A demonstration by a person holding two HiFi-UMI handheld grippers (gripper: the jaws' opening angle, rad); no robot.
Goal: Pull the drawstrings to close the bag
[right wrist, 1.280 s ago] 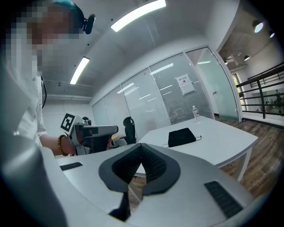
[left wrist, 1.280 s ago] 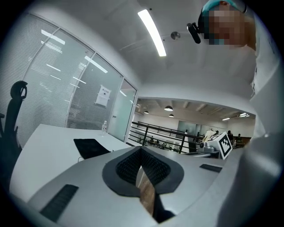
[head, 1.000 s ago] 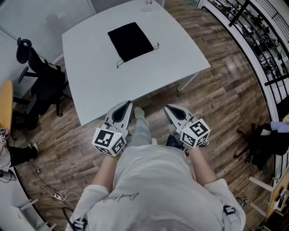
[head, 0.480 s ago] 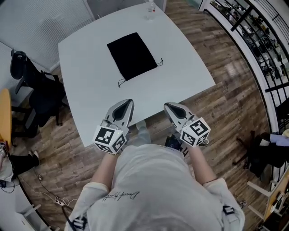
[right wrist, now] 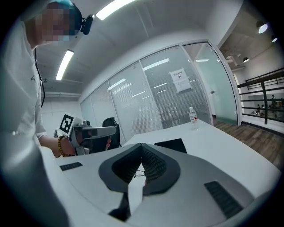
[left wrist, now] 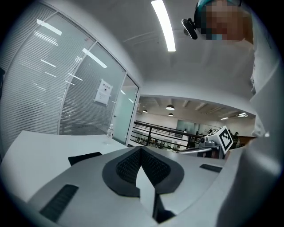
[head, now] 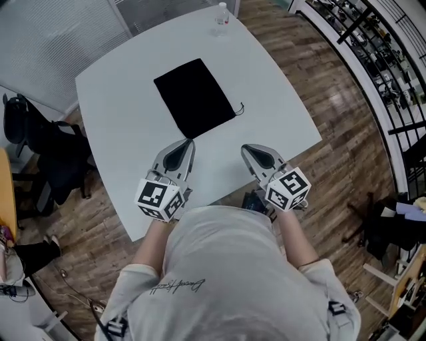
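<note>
A flat black drawstring bag [head: 193, 96] lies on the white table [head: 279, 100], with a thin cord end at its near right corner [head: 239, 108]. Both grippers hover side by side over the table's near edge, short of the bag. My left gripper [head: 186, 143] is shut and holds nothing; its own view shows the bag [left wrist: 84, 157] ahead to the left. My right gripper [head: 247, 149] is shut and holds nothing as well. In the right gripper view, the bag [right wrist: 171, 145] lies just beyond the jaw tips [right wrist: 142, 146].
A clear water bottle [head: 221, 16] stands at the table's far edge. A black office chair [head: 40, 133] sits left of the table on the wooden floor. A dark railing [head: 373, 46] runs along the right. A glass wall with blinds [right wrist: 146, 102] stands behind the table.
Both grippers have moved forward from over the floor to over the table's near edge. The bag and table now sit closer and lower in the head view. Both stay shut.
</note>
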